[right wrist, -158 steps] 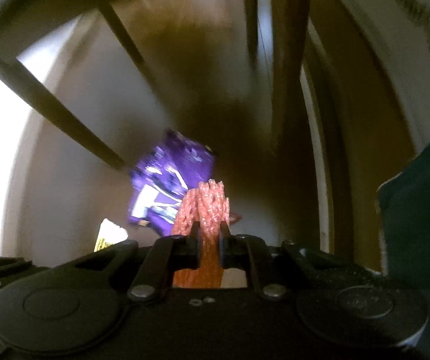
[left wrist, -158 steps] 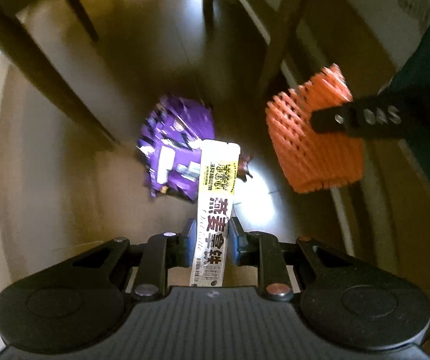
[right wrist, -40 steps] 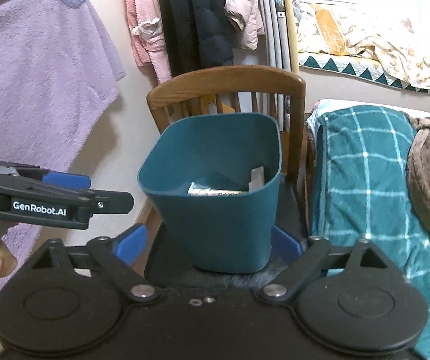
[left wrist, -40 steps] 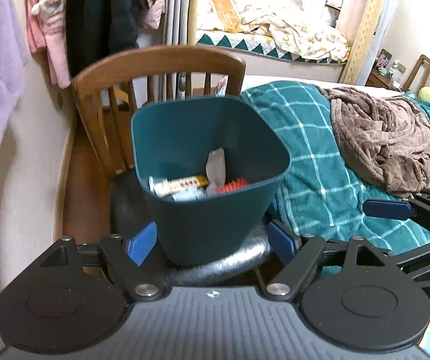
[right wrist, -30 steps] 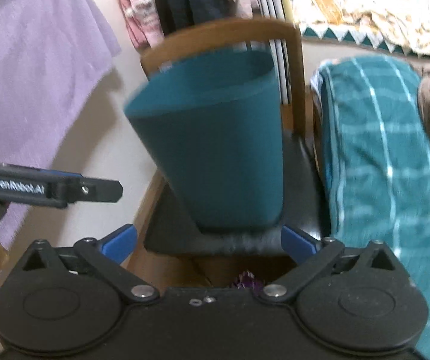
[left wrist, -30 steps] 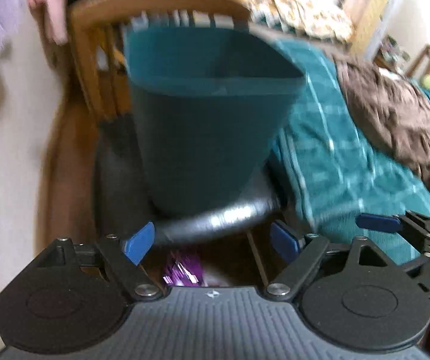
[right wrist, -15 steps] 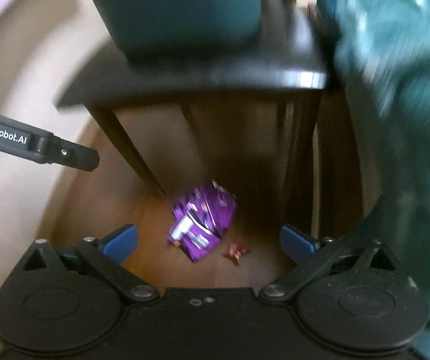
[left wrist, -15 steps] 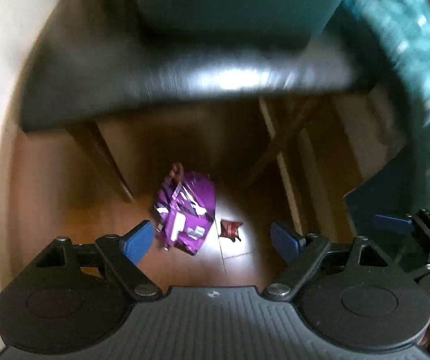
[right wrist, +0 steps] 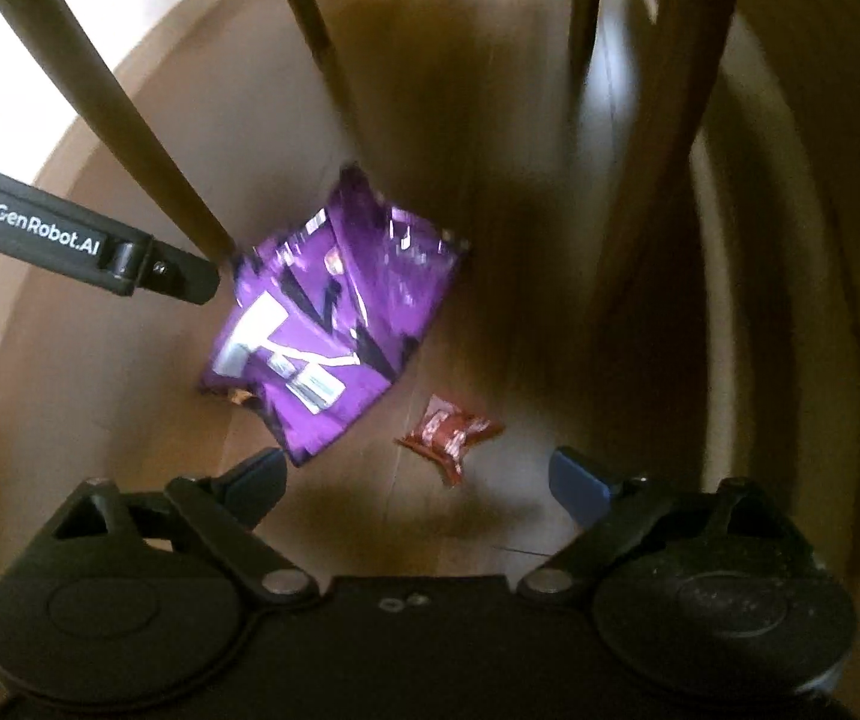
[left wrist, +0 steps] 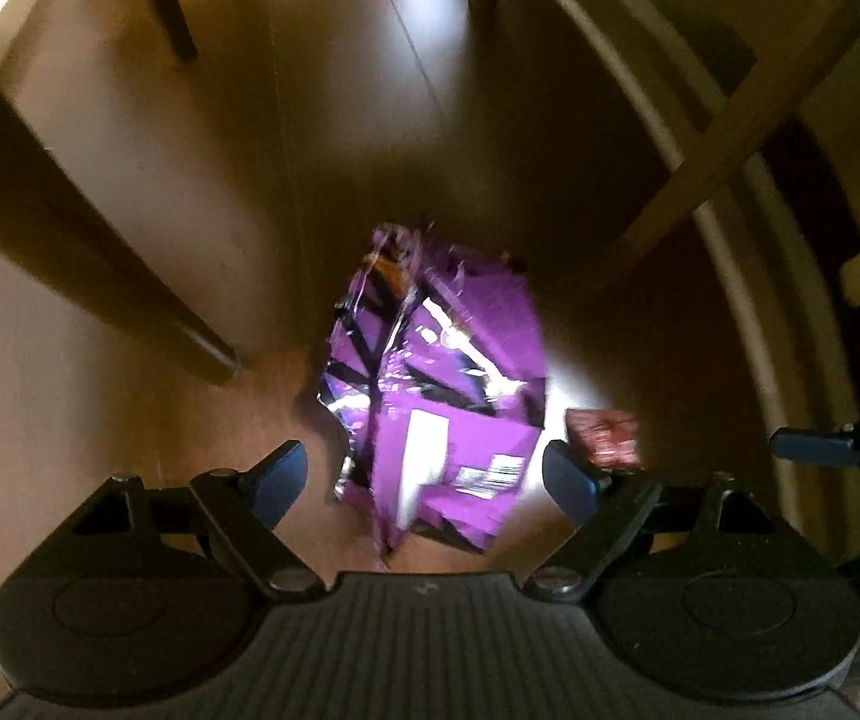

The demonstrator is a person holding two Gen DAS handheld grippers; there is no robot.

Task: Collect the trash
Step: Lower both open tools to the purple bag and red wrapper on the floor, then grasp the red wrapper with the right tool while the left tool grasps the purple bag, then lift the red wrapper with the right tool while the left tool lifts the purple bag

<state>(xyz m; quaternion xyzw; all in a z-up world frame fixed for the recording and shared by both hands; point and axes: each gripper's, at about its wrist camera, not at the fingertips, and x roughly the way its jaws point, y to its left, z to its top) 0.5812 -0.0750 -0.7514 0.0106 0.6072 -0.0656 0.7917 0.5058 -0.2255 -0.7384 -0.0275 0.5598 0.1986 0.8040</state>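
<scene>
A crumpled purple snack bag [left wrist: 436,396] [right wrist: 339,324] lies on the wooden floor under a chair. Beside it, to the right, is a small red wrapper [left wrist: 604,435] [right wrist: 451,429]. My left gripper [left wrist: 426,480] hangs open just above the bag, whose near end shows between the blue fingers [left wrist: 276,477] without touching them. My right gripper [right wrist: 417,477] points down over the red wrapper; its jaws are closing, still wide, and the wrapper lies on the floor just beyond the fingertips, untouched. The left gripper's arm [right wrist: 69,240] shows at the left of the right wrist view.
Wooden chair legs [left wrist: 87,252] [right wrist: 129,138] stand around the trash, one close to the bag's left side, others [left wrist: 724,120] to the right and behind. A pale skirting edge [left wrist: 748,324] curves along the right. Bare floor [right wrist: 69,408] lies left of the bag.
Both grippers have dropped from the teal bin on the chair seat down under the chair. The purple bag and red wrapper now look much larger and nearer.
</scene>
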